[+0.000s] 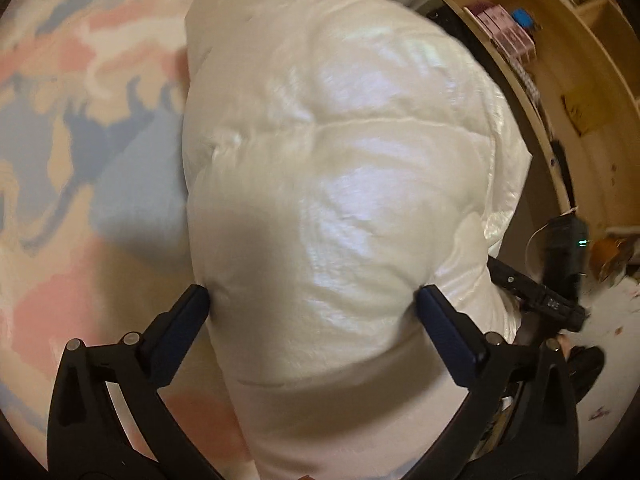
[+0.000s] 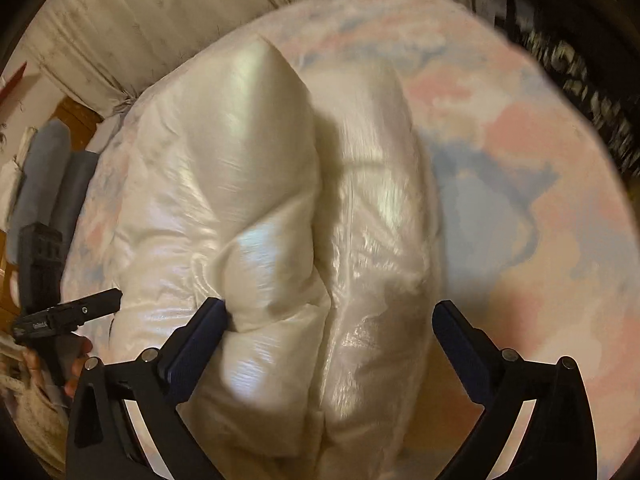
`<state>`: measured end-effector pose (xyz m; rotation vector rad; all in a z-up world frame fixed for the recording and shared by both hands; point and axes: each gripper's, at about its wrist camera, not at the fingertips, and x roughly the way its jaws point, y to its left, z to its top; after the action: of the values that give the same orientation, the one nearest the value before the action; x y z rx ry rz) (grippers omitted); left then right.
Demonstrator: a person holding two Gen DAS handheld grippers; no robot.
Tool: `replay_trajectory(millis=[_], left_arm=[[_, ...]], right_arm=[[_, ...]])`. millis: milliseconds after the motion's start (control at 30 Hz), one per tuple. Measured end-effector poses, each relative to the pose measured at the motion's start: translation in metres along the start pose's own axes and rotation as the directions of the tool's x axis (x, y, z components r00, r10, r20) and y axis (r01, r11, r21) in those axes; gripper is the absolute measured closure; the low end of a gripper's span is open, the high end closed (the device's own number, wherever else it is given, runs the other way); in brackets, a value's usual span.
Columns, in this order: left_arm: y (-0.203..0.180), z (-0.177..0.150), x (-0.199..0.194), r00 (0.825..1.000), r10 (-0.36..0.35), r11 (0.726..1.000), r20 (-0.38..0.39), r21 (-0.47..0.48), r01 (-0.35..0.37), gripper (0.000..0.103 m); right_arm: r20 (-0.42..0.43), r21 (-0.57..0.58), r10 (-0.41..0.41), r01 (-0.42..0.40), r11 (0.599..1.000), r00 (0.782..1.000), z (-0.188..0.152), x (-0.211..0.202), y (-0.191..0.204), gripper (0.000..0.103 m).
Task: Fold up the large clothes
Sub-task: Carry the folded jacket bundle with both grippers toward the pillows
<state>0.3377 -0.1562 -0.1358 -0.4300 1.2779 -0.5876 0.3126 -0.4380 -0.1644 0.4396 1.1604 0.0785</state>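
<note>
A shiny white puffer jacket (image 1: 320, 152) lies bunched on a bed with a pink, blue and cream patterned sheet (image 1: 80, 80). My left gripper (image 1: 314, 300) is wide open and straddles a thick puffy fold of the jacket, both fingertips pressing its sides. In the right wrist view the jacket (image 2: 280, 200) shows as two long puffy rolls side by side. My right gripper (image 2: 328, 312) is wide open around their near end; its left finger touches the left roll, its right finger is clear of the fabric.
Wooden shelves (image 1: 560, 60) with small boxes stand right of the bed. The right gripper's body (image 1: 536, 296) shows beyond the jacket. The left gripper (image 2: 68, 316) and a hand show at the left, with curtains (image 2: 160, 20) behind and the sheet (image 2: 540, 200) to the right.
</note>
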Motion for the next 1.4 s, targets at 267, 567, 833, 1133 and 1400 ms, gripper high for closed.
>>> replay_trajectory(millis=[267,567,833,1133,1400], left_arm=[[0.013,-0.003,0.007,0.997,-0.078,0.996,0.001,-0.039,0.078,0.000],[0.043,-0.008,0.012,0.981,-0.192,0.974,-0.003,-0.120,0.190,0.000],[0.030,-0.013,-0.008,0.978,-0.200,0.979,0.064,-0.009,0.201,0.007],[0.007,-0.019,-0.085,0.964,-0.163,0.981,0.209,0.143,0.135,0.024],[0.036,0.002,-0.219,0.934,-0.144,0.981,0.327,0.172,0.091,0.027]], right_arm=[[-0.038,0.189,0.261,-0.249,0.950,0.965,0.001,0.020,-0.048,0.000],[-0.019,0.270,0.406,-0.386,0.882,0.914,0.010,0.017,-0.068,0.000],[0.047,0.217,0.378,-0.379,0.900,0.925,0.006,-0.026,-0.054,0.018],[0.158,0.104,0.366,-0.384,0.917,0.917,-0.010,-0.105,-0.012,0.053],[0.217,-0.078,0.400,-0.393,0.916,0.890,0.000,-0.169,0.092,0.054]])
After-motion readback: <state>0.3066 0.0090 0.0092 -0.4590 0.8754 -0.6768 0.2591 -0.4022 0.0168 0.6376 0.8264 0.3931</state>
